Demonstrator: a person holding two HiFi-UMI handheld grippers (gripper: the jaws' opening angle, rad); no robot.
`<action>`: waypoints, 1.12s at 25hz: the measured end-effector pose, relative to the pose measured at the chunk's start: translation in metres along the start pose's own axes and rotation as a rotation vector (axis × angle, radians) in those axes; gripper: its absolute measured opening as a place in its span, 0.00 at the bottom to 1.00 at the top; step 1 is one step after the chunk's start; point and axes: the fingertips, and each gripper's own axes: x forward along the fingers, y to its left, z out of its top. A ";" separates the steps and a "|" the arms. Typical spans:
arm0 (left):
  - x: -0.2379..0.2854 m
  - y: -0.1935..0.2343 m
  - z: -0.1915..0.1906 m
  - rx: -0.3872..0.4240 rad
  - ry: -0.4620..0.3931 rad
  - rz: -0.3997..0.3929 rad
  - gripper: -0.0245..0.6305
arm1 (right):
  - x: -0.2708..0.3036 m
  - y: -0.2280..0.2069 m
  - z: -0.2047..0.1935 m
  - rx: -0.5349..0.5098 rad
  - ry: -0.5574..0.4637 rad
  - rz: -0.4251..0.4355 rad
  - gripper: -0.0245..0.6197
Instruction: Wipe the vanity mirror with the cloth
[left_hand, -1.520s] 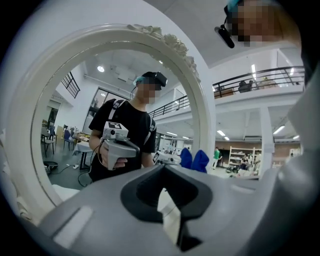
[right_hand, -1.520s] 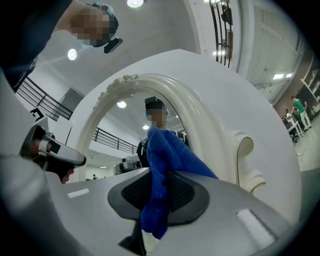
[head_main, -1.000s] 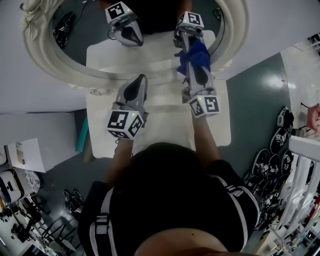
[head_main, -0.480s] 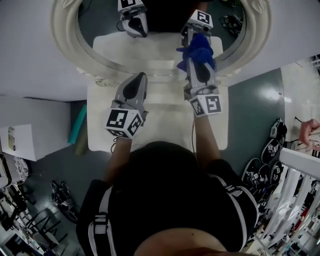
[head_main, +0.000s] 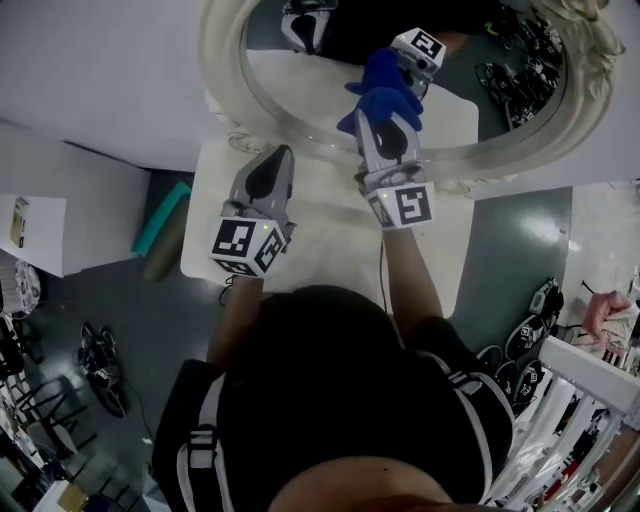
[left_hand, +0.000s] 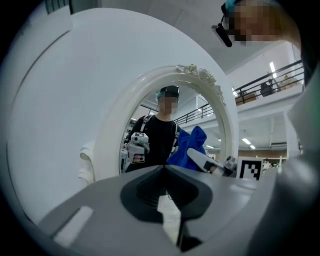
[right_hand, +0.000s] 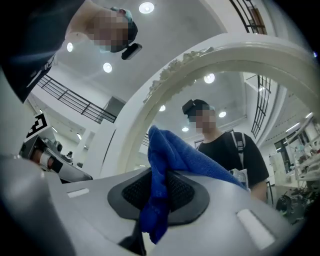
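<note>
Head view shows my right gripper (head_main: 386, 112) clamped on the blue cloth (head_main: 385, 85) at the lower glass of the vanity mirror (head_main: 222, 70), my left gripper (head_main: 279, 158) closed on nothing below the frame, and I judge that pressing hard with so thin a bunch could scrape bare jaw tips across the glass.

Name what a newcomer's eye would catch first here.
The bright blue cloth, clamped in the right gripper, stands out against the white-framed oval mirror at top. The left gripper hangs shut and empty over the white table below.
</note>
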 end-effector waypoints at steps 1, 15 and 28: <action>-0.004 0.006 0.000 -0.005 -0.001 0.013 0.05 | 0.007 0.008 -0.004 0.000 0.008 0.019 0.14; -0.053 0.058 -0.010 -0.059 -0.020 0.164 0.05 | 0.066 0.101 -0.084 -0.046 0.148 0.240 0.14; -0.107 0.072 -0.015 -0.066 -0.050 0.282 0.05 | 0.085 0.132 -0.123 0.123 0.180 0.317 0.14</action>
